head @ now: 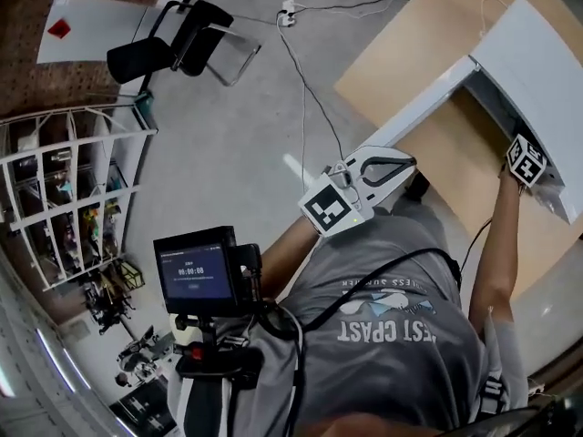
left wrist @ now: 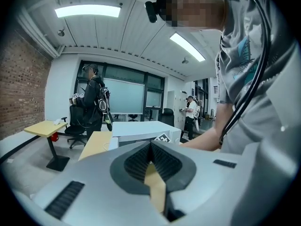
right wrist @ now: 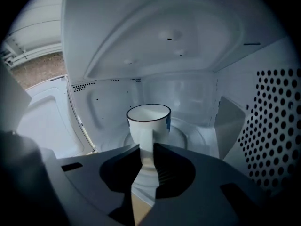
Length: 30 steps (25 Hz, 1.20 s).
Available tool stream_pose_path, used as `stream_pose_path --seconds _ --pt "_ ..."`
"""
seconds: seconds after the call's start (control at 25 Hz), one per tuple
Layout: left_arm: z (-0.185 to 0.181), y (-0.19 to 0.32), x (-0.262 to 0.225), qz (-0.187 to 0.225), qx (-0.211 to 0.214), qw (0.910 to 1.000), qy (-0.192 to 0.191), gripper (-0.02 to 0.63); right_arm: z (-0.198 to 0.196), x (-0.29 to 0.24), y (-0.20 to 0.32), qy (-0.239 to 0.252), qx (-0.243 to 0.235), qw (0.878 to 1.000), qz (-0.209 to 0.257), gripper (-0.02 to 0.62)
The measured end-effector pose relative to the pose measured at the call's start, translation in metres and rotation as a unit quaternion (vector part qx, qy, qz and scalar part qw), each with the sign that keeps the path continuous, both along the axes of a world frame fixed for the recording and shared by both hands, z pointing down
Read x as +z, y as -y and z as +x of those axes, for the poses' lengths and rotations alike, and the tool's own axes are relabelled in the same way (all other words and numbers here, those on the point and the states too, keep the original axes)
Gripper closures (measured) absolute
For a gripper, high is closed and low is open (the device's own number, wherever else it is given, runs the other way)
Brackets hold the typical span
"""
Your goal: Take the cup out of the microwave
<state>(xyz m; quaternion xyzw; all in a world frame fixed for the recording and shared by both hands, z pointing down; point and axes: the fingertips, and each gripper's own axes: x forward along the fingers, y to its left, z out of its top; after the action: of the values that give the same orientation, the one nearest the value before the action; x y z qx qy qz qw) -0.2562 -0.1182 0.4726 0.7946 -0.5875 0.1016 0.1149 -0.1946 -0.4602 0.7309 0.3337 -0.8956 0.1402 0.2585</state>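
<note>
A white cup (right wrist: pixel 148 120) with a dark rim stands upright on the turntable (right wrist: pixel 188 135) inside the white microwave (head: pixel 537 71), whose door (head: pixel 424 107) hangs open. My right gripper (right wrist: pixel 146 147) reaches into the cavity, its jaws a narrow gap apart just short of the cup's side, with nothing pressed between the pads. In the head view only its marker cube (head: pixel 526 160) shows at the oven's mouth. My left gripper (head: pixel 401 164) is shut and empty beside the open door's edge; in the left gripper view the left gripper (left wrist: pixel 150 145) points over the microwave (left wrist: pixel 141 128).
The microwave sits on a wooden table (head: pixel 410 53). The cavity's perforated side wall (right wrist: pixel 277 126) lies close on the right. A black chair (head: pixel 182 44), a white wire rack (head: pixel 64 189) and floor cables (head: pixel 305 80) are to the left. People (left wrist: pixel 94 102) stand across the room.
</note>
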Motion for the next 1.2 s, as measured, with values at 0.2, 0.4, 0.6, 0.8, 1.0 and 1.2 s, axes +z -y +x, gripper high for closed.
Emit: stream_pose_path --seconds 0.2,0.4,0.6,0.8,1.0,1.2 --pt "0.004 -0.005 0.004 0.001 0.008 1.0 0.005 0.563 0.004 0.002 -0.012 0.022 0.0 1.0 -0.005 0.525" --pt "0.003 -0.016 0.012 0.01 0.017 0.9997 0.017 0.563 0.009 0.005 -0.028 0.044 -0.005 0.999 -0.002 0.526" --pt "-0.01 -0.066 -0.017 0.024 0.061 0.9966 0.049 0.563 0.012 -0.039 -0.076 0.045 0.004 0.999 0.01 0.528" --pt "-0.003 -0.077 -0.052 0.051 -0.023 0.9967 -0.058 0.563 0.016 -0.073 -0.096 0.051 -0.014 0.999 0.012 0.528" --pt "-0.002 -0.096 -0.052 0.058 -0.017 0.9969 -0.05 0.563 0.025 -0.079 -0.119 0.049 -0.016 0.999 0.014 0.528" --pt "-0.001 -0.128 -0.058 0.073 -0.016 0.9962 -0.046 0.563 0.032 -0.095 -0.154 0.056 -0.015 0.998 0.018 0.528"
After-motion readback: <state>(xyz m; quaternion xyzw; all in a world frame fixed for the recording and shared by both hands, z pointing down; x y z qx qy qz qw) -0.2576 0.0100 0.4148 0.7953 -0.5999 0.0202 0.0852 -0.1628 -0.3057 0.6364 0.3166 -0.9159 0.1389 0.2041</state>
